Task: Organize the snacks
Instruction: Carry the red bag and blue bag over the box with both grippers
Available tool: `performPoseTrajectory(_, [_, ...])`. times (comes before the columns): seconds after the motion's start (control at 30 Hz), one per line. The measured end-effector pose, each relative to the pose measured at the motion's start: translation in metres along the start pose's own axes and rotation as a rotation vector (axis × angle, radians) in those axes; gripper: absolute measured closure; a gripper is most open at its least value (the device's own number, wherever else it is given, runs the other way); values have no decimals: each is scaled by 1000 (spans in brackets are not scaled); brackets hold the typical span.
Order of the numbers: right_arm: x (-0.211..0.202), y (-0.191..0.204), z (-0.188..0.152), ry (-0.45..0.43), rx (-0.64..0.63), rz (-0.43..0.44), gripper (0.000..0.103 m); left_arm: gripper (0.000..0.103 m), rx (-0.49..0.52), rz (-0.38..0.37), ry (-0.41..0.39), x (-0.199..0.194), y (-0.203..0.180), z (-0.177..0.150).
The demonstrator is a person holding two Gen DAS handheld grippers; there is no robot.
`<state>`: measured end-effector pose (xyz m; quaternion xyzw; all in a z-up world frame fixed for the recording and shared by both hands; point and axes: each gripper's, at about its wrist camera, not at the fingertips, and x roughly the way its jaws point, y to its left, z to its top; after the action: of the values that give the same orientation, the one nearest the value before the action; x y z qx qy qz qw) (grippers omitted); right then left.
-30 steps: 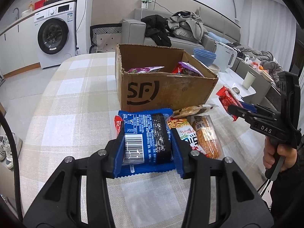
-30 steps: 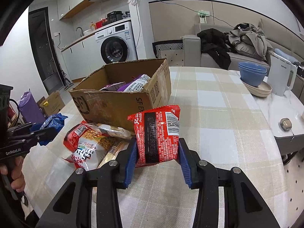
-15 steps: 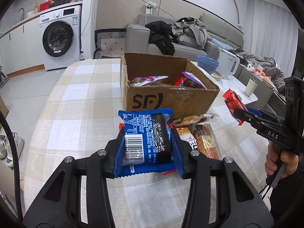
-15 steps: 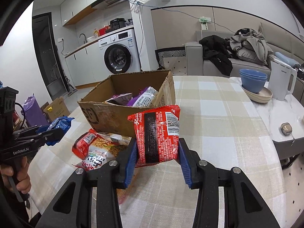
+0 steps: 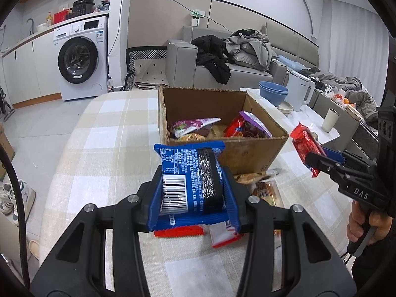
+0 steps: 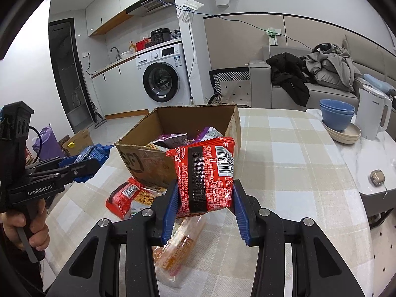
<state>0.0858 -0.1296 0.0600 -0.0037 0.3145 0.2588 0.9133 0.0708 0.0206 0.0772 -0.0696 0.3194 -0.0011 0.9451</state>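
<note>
My left gripper (image 5: 193, 198) is shut on a blue snack packet (image 5: 190, 180), held in the air just in front of the open cardboard box (image 5: 247, 153). My right gripper (image 6: 204, 205) is shut on a red snack packet (image 6: 205, 175), raised near the box's (image 6: 146, 160) right corner. The box holds purple and red packets (image 5: 195, 125). Each gripper also shows in the other's view: the right one (image 5: 319, 156) with its red packet (image 5: 303, 141), the left one (image 6: 86, 163) with its blue packet (image 6: 92, 152).
More packets lie on the checked tablecloth (image 6: 284, 160) below the grippers: a red noodle bag (image 6: 126, 196) and a clear-wrapped bread pack (image 6: 180, 250). Blue bowls (image 6: 336, 113) and a white kettle (image 6: 373, 111) stand on a side table at the right. A hand (image 5: 363, 220) holds the right gripper's handle.
Both grippers have risen with their packets and now look down into the box, whose contents show more fully. The loose packets on the table have dropped lower in both views.
</note>
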Motion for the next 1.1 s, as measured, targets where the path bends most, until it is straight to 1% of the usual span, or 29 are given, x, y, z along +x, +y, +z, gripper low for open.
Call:
performPoseTrajectory(0.1, [2, 5, 6, 4, -11, 4, 61, 62, 5, 7, -11, -1, -1, 7])
performPoseTrajectory(0.23, [3, 8, 15, -2, -17, -16, 61, 62, 15, 19, -10, 5, -4, 17])
performPoseTrajectory(0.33, [3, 9, 24, 0, -9, -14, 61, 62, 17, 12, -5, 9, -4, 25])
performPoseTrajectory(0.5, [5, 17, 37, -2, -33, -17, 61, 62, 15, 15, -12, 12, -5, 39])
performPoseTrajectory(0.83, [29, 20, 54, 26, -44, -5, 61, 62, 29, 27, -16, 28, -10, 68])
performPoseTrajectory(0.93, [36, 19, 58, 35, -43, -4, 61, 62, 26, 27, -6, 37, -10, 72])
performPoseTrajectory(1.0, [40, 18, 60, 37, -33, 17, 61, 62, 18, 22, 2, 44, -9, 74])
performPoseTrajectory(1.1, [46, 16, 63, 44, -24, 25, 61, 62, 18, 20, 11, 54, -9, 75])
